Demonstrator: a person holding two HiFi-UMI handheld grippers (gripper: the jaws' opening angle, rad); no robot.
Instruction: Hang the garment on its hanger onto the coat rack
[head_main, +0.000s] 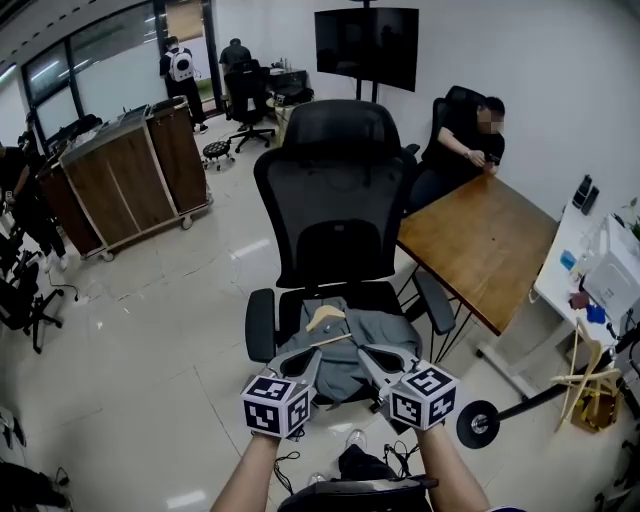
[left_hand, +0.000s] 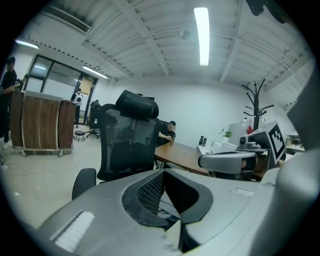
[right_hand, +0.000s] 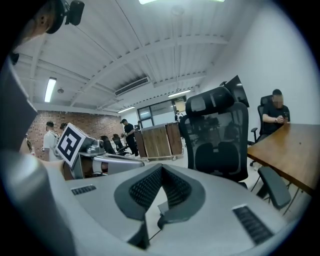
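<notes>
A grey garment (head_main: 340, 378) lies on the seat of a black office chair (head_main: 340, 190), with its wooden hanger (head_main: 325, 318) resting at the back of the seat. Both grippers are held side by side just over the seat's front. My left gripper (head_main: 335, 342) (left_hand: 175, 225) is shut with nothing between its jaws. My right gripper (head_main: 368, 352) (right_hand: 149, 220) also has its jaws together, holding nothing. The black coat rack (left_hand: 257, 102) rises at the right, behind the right gripper; in the head view its round base (head_main: 478, 424) is on the floor to the chair's right.
A wooden table (head_main: 485, 240) stands right of the chair, with a person seated at its far end. A wooden cabinet on wheels (head_main: 135, 175) is at the left. A white desk (head_main: 585, 270) with clutter lines the right wall. More chairs and people are further back.
</notes>
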